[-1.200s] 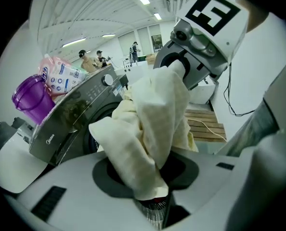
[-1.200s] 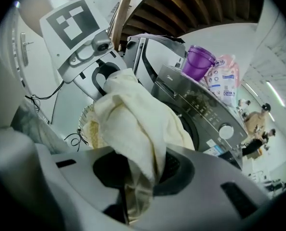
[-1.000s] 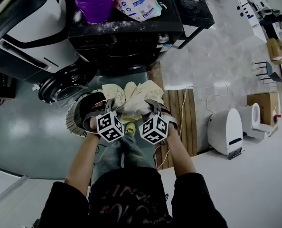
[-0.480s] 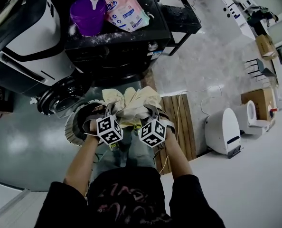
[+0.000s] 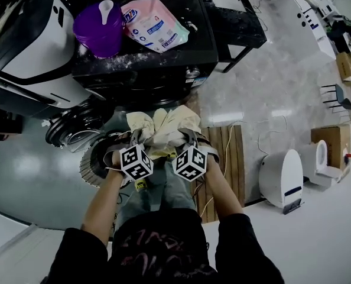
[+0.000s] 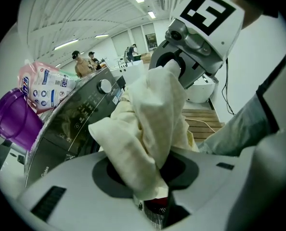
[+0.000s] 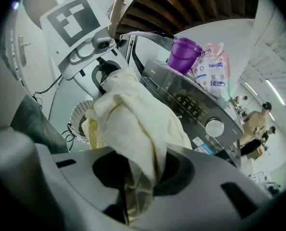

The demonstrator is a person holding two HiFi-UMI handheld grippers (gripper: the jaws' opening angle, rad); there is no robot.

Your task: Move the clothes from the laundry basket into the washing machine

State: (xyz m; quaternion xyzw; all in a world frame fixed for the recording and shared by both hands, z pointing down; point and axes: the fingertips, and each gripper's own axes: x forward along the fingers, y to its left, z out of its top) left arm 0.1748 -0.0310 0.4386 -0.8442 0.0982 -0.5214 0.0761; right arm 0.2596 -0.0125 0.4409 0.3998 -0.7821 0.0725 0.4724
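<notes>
Moved nearer black front-loading washing machine (image 5: 163,61) since earlier frame | cream crumpled cloth bundle (image 5: 163,128) clamped in fingers of left gripper (image 5: 139,138), right gripper (image 5: 186,138)

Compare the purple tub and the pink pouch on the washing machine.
The purple tub is round; the pink pouch is flat-faced. The tub is plain; the pouch carries a printed label. A white funnel-like piece sits in the tub's top; the pouch ends in a small spout. Both sit side by side on the washing machine's top.
</notes>
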